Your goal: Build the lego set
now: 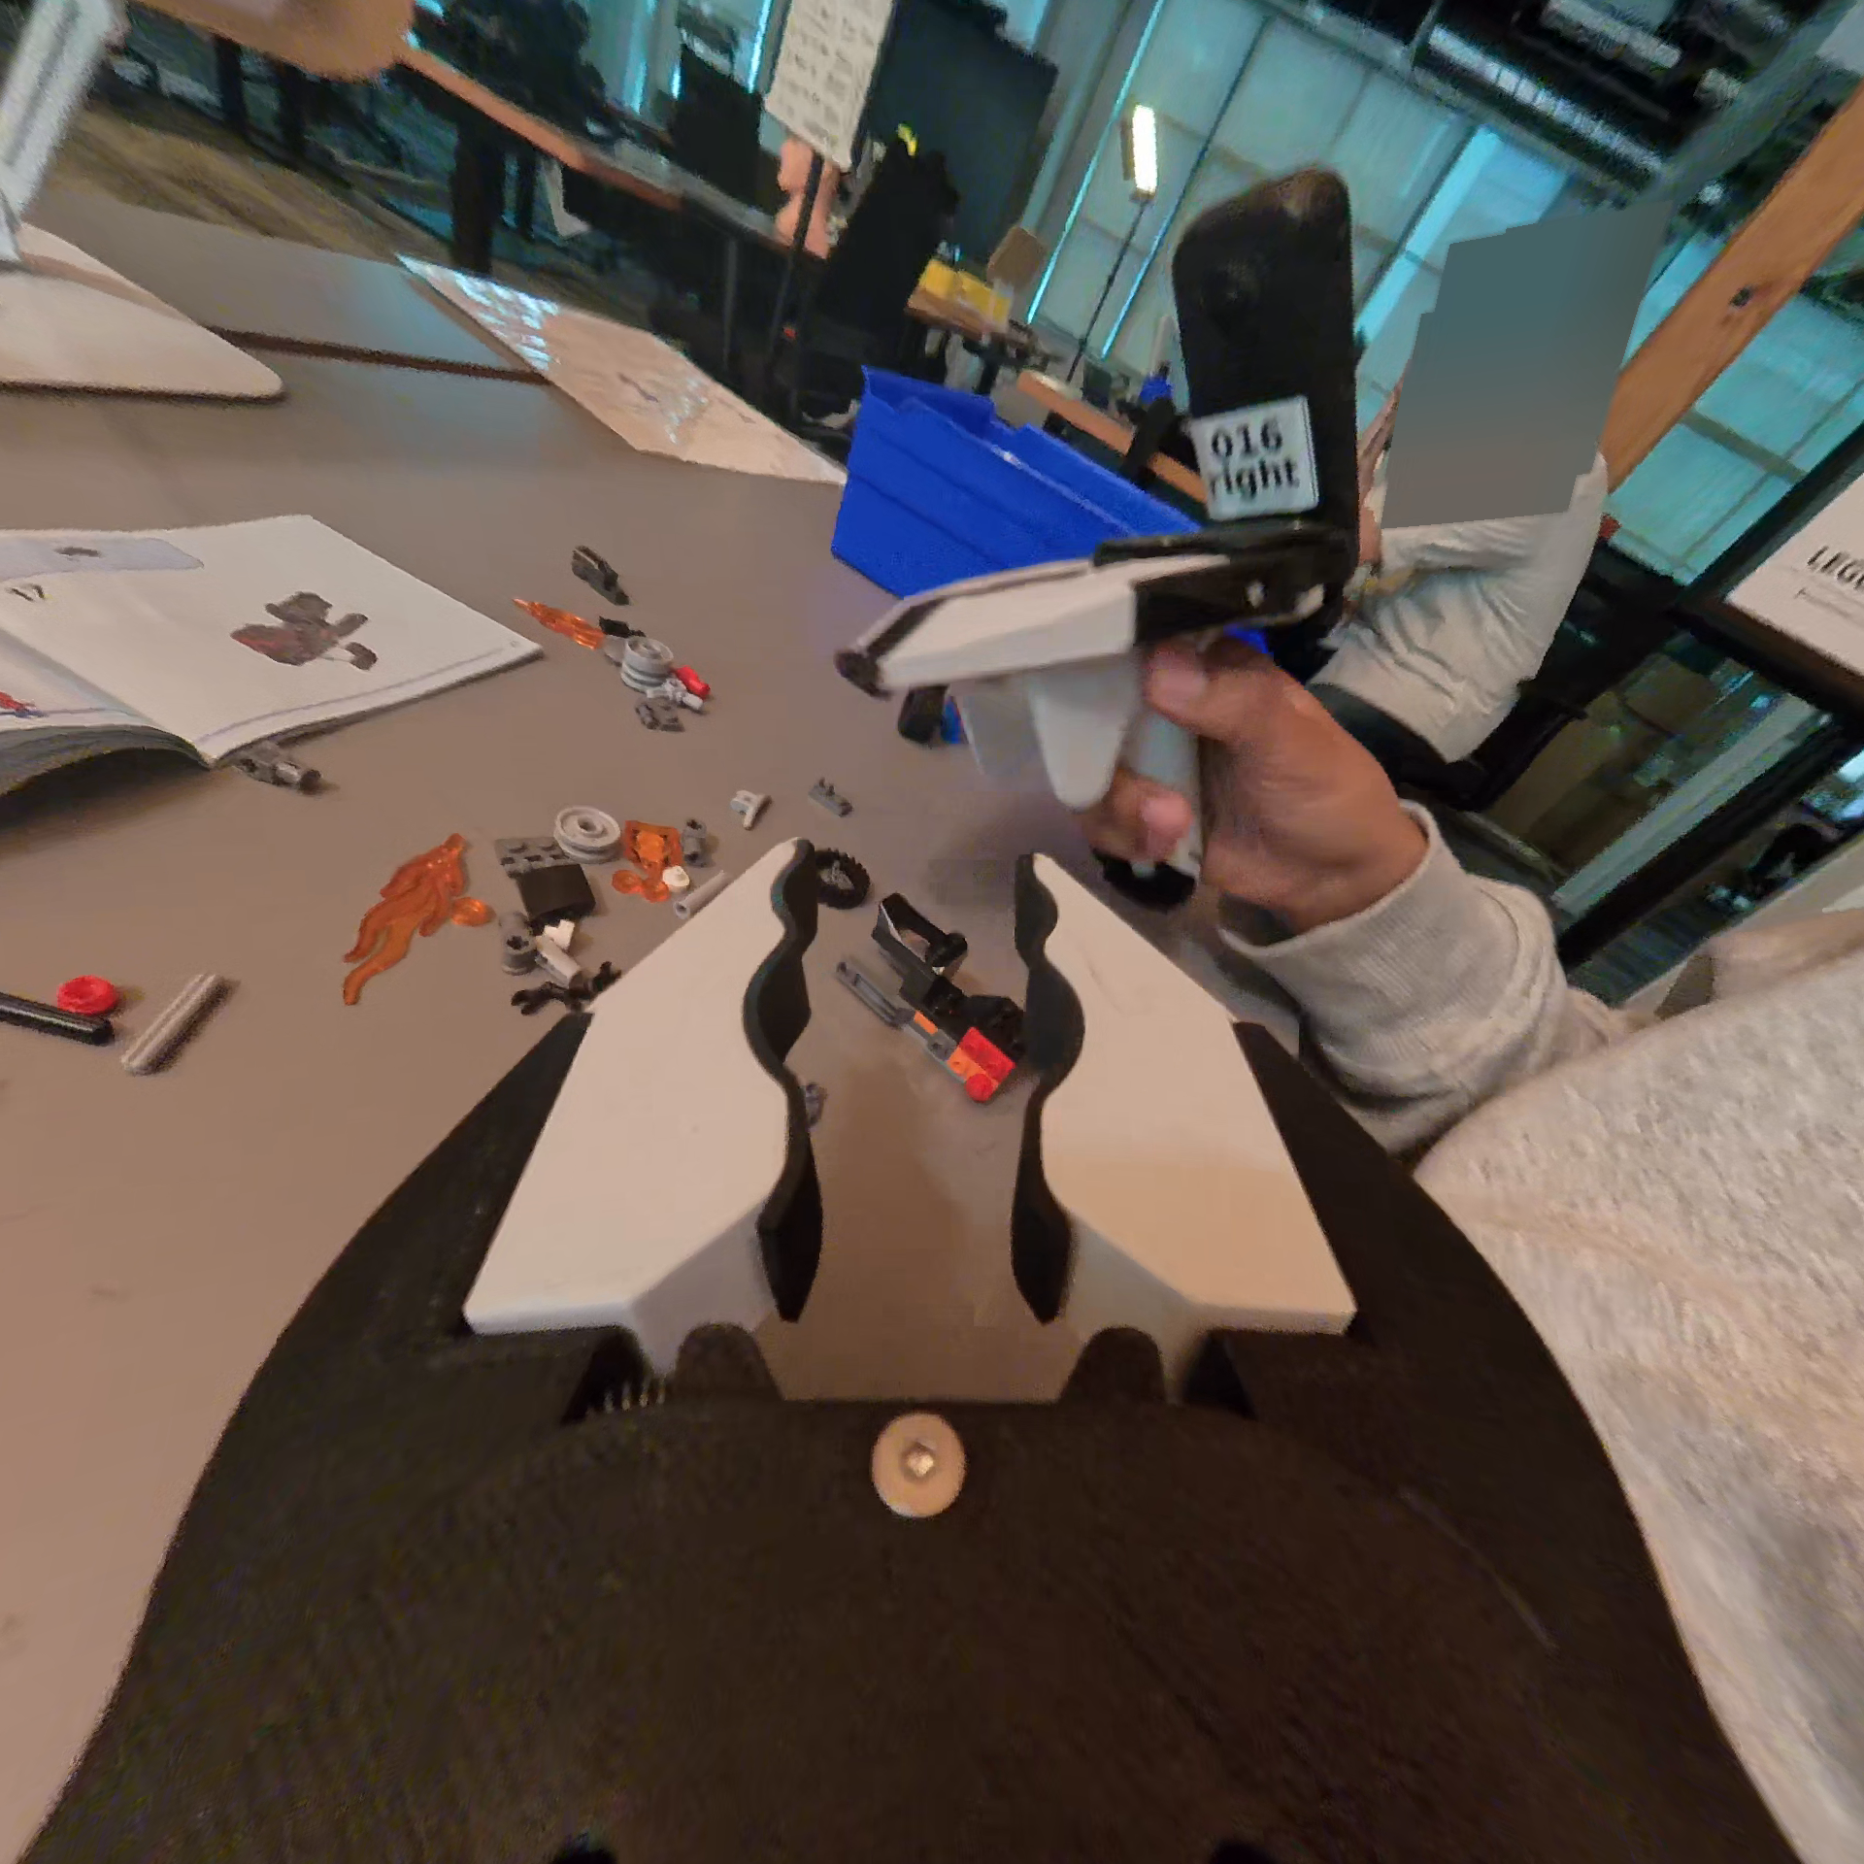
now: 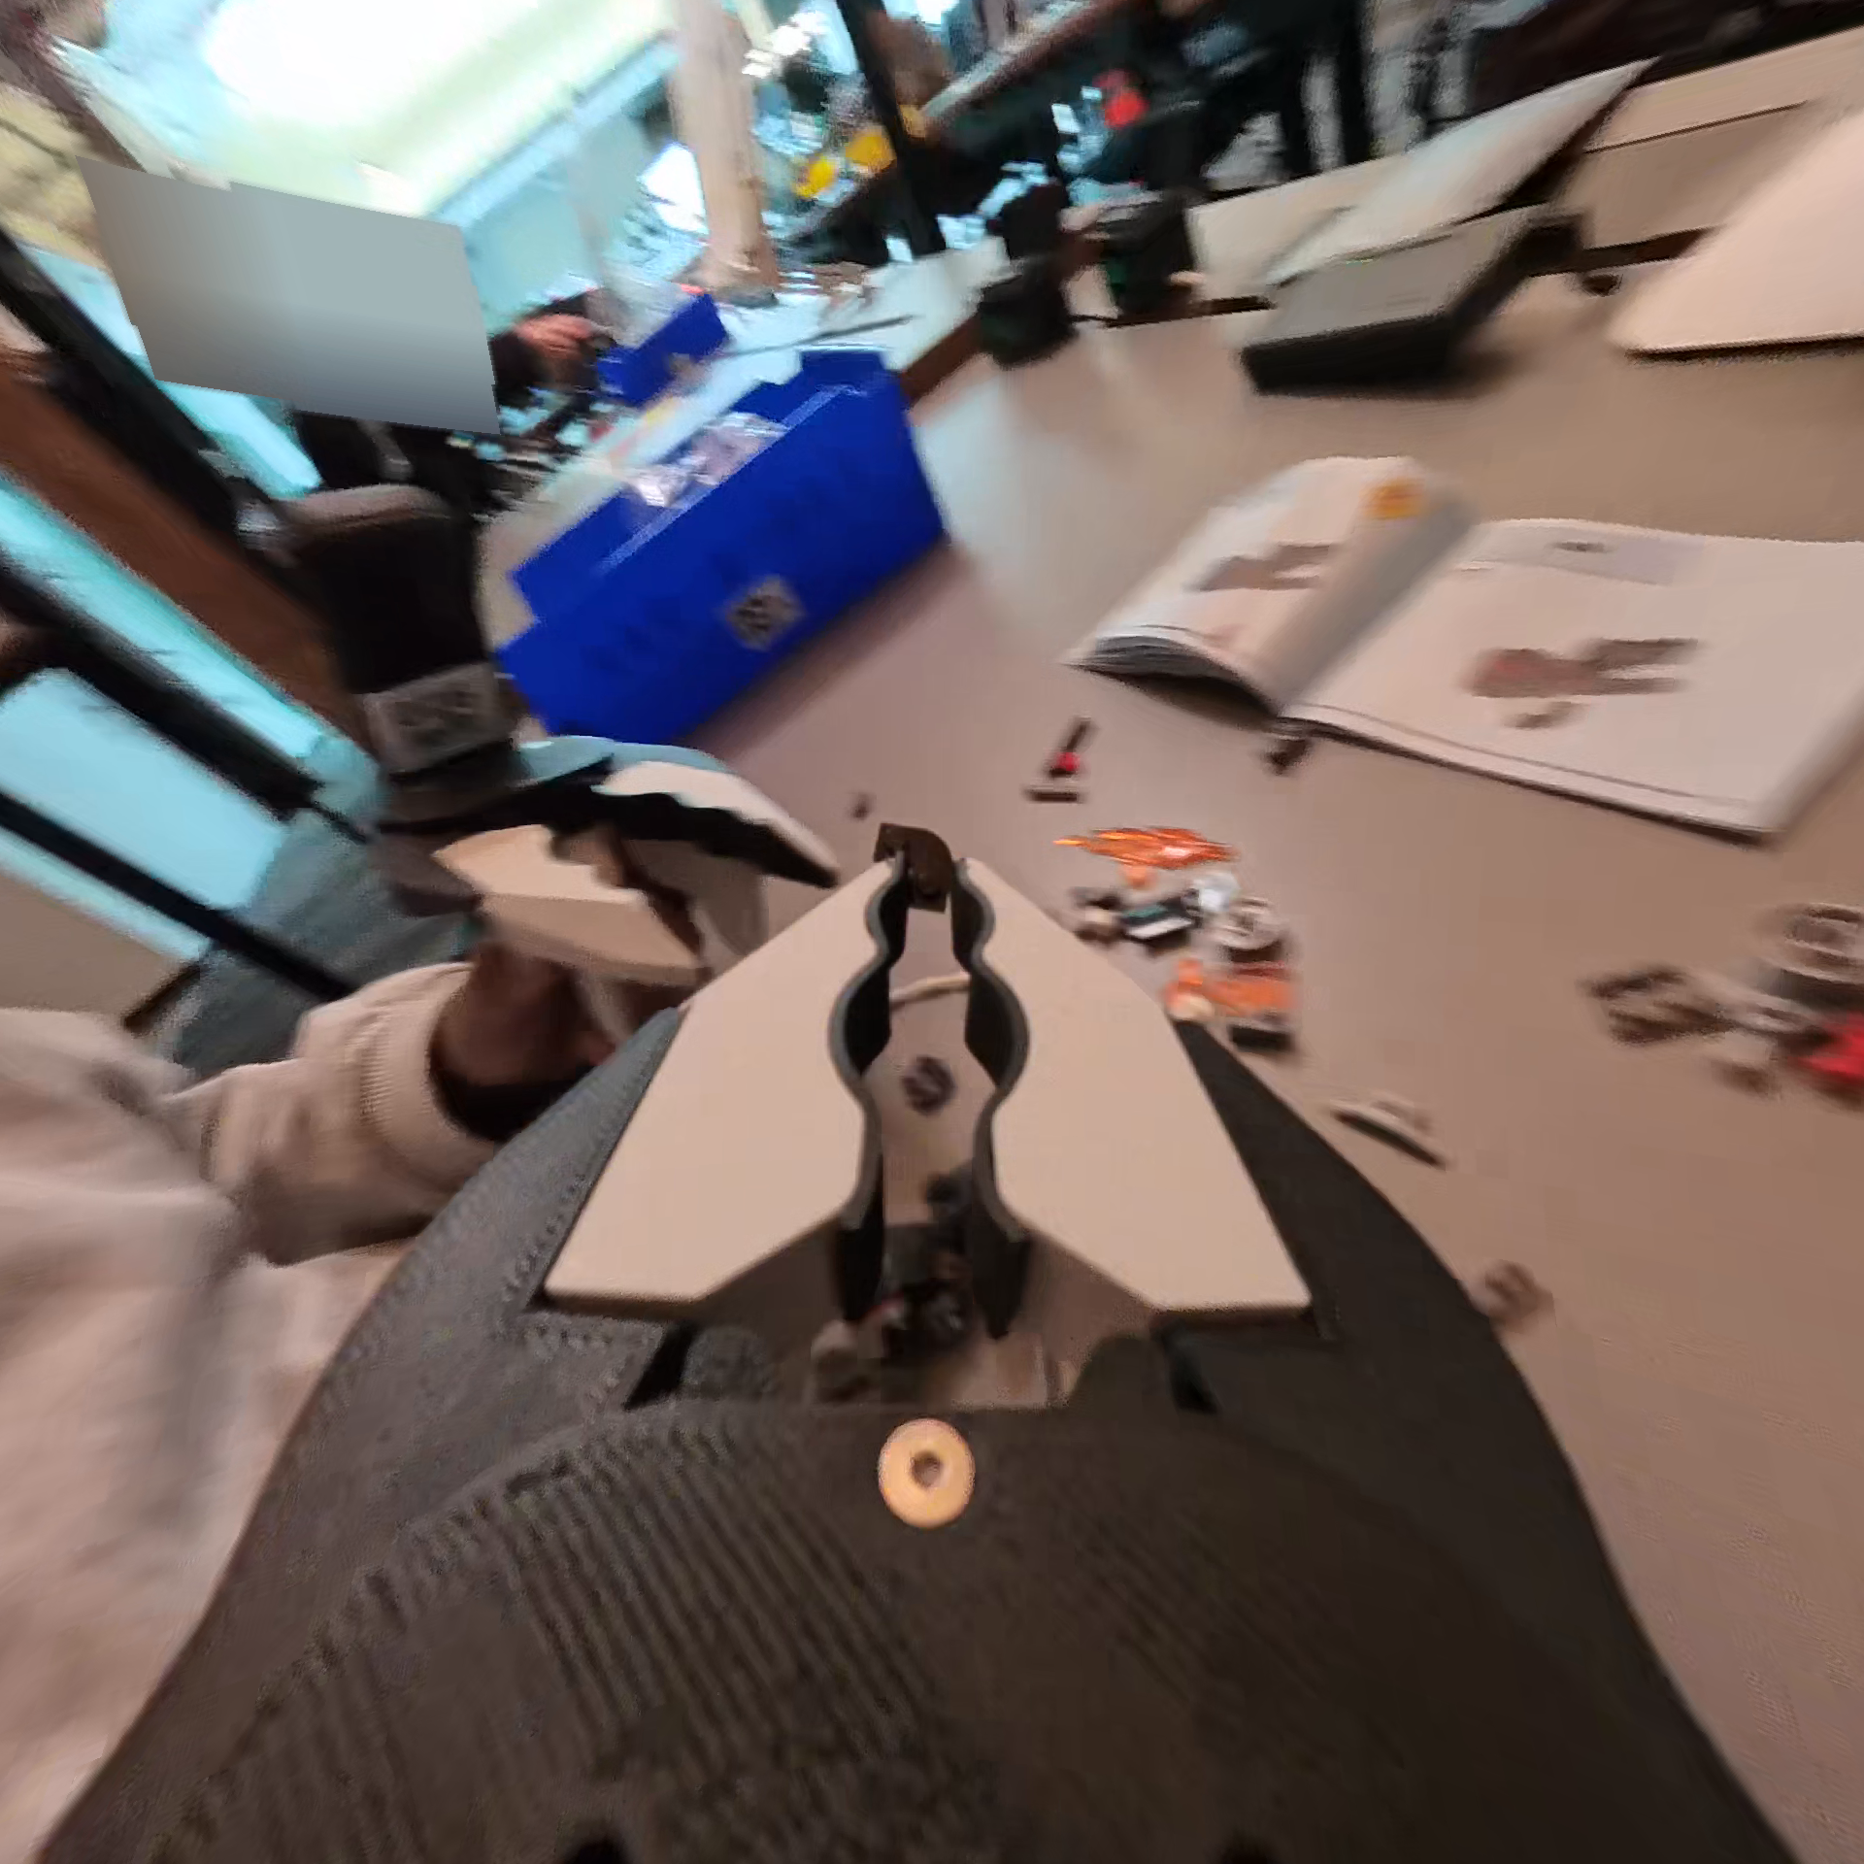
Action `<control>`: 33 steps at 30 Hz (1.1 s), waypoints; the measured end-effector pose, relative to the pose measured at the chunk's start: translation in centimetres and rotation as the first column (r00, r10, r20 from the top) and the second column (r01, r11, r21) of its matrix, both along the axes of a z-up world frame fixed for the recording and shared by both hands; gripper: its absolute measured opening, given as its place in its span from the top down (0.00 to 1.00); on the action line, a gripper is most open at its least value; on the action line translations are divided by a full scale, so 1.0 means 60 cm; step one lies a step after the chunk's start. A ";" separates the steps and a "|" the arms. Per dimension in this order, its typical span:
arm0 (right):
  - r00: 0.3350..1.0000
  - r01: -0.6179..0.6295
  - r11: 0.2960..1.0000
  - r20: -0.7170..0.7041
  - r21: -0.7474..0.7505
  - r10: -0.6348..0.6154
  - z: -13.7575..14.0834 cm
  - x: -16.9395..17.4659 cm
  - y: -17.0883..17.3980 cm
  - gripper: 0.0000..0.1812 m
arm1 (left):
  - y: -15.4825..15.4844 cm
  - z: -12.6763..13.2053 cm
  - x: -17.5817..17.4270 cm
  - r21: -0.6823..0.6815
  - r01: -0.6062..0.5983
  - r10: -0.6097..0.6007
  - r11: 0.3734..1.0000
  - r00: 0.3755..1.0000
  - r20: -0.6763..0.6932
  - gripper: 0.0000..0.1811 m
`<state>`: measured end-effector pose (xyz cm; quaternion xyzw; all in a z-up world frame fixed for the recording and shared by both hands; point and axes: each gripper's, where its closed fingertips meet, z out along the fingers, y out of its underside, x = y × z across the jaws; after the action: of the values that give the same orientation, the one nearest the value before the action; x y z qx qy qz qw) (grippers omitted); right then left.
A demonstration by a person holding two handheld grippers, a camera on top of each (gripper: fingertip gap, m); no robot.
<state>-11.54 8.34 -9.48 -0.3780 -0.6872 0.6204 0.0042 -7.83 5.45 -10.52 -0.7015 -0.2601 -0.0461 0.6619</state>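
My left gripper (image 1: 913, 867) is open and empty, low over the grey table (image 1: 303, 1160). A partly built black Lego assembly with red and orange bricks (image 1: 943, 999) lies on the table between its fingertips, touching neither. My right gripper (image 2: 916, 872) is shut on a small black Lego piece (image 2: 913, 857) at its tips. In the left wrist view the right gripper (image 1: 865, 671) is held in a hand above the table, beyond the assembly. In the blurred right wrist view the left gripper (image 2: 656, 888) shows at the left.
Loose pieces lie left of the assembly: orange flame pieces (image 1: 414, 908), grey wheels (image 1: 587, 832), a black tyre (image 1: 840, 876), a grey axle (image 1: 177, 1019). An open instruction booklet (image 1: 252, 635) (image 2: 1513, 686) lies at the left. A blue bin (image 1: 968, 484) (image 2: 726, 565) stands behind. One gripper's finger ends stand about 5 cm off the other's. The left tips stand about 12 cm off the grey axle (image 1: 177, 1019). My right wrist view (image 2: 1055, 792) looks at it from another angle.
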 end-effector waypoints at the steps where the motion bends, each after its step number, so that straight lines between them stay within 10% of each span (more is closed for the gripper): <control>1: 0.999 -0.036 0.999 -0.005 -0.030 0.036 0.007 0.012 -0.019 0.97 | -0.003 0.005 -0.002 0.032 -0.001 0.001 0.999 1.000 0.008 0.80; 8: 0.963 -0.078 0.992 -0.250 0.100 0.101 0.012 0.040 -0.083 0.96 | -0.021 0.033 0.010 0.278 0.115 -0.164 0.954 0.973 0.160 1.00; 33: 0.848 0.087 0.949 -0.522 0.304 0.089 0.012 0.044 -0.091 0.96 | -0.039 0.037 -0.008 0.389 0.066 -0.178 0.919 0.949 0.260 0.99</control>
<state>-8.92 2.90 -8.79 -0.1862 -0.7496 0.5823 0.2535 -8.29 3.13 -8.32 -0.5622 -0.2960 -0.2388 0.7343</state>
